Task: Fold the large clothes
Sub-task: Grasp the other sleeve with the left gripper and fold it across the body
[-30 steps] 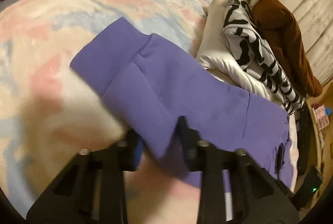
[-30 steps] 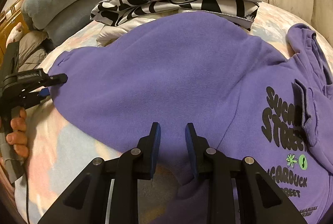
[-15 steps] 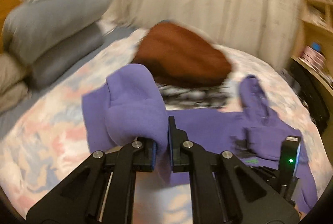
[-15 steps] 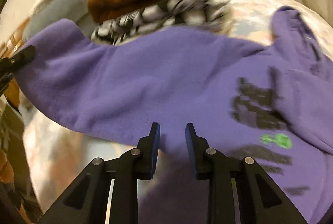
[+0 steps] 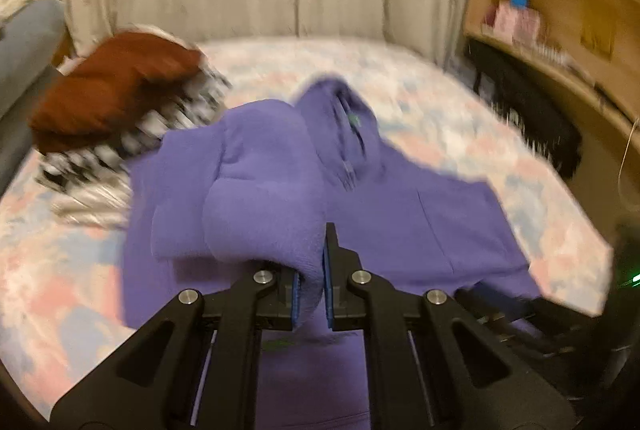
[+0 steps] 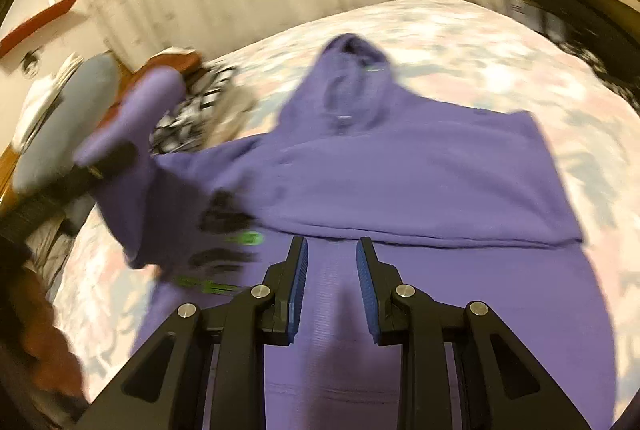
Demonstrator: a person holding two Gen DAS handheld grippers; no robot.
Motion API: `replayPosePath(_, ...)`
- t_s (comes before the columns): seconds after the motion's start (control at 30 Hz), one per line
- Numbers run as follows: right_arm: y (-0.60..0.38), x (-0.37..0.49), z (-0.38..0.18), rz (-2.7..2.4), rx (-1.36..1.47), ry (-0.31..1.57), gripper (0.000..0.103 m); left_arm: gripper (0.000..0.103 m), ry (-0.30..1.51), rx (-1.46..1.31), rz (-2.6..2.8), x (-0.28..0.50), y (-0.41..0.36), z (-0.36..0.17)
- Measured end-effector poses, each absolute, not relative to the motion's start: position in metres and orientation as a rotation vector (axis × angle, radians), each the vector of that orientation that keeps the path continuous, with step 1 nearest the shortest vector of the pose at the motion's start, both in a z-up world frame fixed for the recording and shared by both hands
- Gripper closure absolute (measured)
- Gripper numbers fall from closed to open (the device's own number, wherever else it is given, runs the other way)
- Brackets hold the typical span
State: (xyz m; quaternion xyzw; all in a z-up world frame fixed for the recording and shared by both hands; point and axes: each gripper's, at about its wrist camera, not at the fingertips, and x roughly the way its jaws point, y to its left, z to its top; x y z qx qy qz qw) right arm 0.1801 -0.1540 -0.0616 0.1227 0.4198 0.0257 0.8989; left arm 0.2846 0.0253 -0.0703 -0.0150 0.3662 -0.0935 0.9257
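A purple hoodie [image 6: 420, 174] lies spread on the bed, hood [image 6: 352, 78] at the far end, black and green print partly visible near the left. My left gripper [image 5: 310, 270] is shut on the hoodie's sleeve cuff [image 5: 264, 206] and holds it lifted above the body of the hoodie [image 5: 420, 226]. In the right wrist view the lifted sleeve [image 6: 132, 126] hangs from the left gripper [image 6: 108, 158] at the left. My right gripper [image 6: 332, 262] is open, low over the hoodie's lower part; nothing is between its jaws.
A stack of folded clothes, brown [image 5: 116, 86] on top of black-and-white [image 5: 160, 134], sits on the bed's left side. Grey pillows [image 6: 60, 118] lie further left. A wooden shelf unit [image 5: 560, 10] stands at the right. Pastel bedspread [image 5: 420, 86] surrounds the hoodie.
My left gripper closed on the sleeve cuff, lifted it and swung it over toward the hoodie's body. My right gripper pulled back and stayed open.
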Motion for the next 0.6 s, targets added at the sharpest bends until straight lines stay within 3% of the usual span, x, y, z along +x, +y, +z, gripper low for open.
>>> replayPosePath(0.17,-0.213,0.165,-0.076,0.000,0.305,0.903,0.078,0.096,0.943,0.056,-0.182,0.297,-0.034,-0.155)
replayPosePath(0.3,-0.231,0.164,-0.094,0.001,0.317,0.922,0.078,0.090,0.989,0.089,-0.223,0.288,-0.046,-0.180)
replayPosePath(0.37,-0.237,0.165,-0.100,0.014,0.331,0.927,0.078,0.063,0.995,0.088,-0.265,0.286,-0.046,-0.177)
replayPosePath(0.43,-0.235,0.168,-0.106,0.037,0.346,0.925,0.076,0.047,0.983,0.052,-0.309,0.284,-0.041,-0.166)
replayPosePath(0.5,-0.229,0.169,-0.107,0.055,0.347,0.916,0.063,0.043,0.969,0.008,-0.350,0.280,-0.034,-0.155)
replayPosePath(0.6,-0.216,0.168,-0.099,0.083,0.338,0.895,0.062,0.042,0.978,-0.054,-0.372,0.278,-0.018,-0.139)
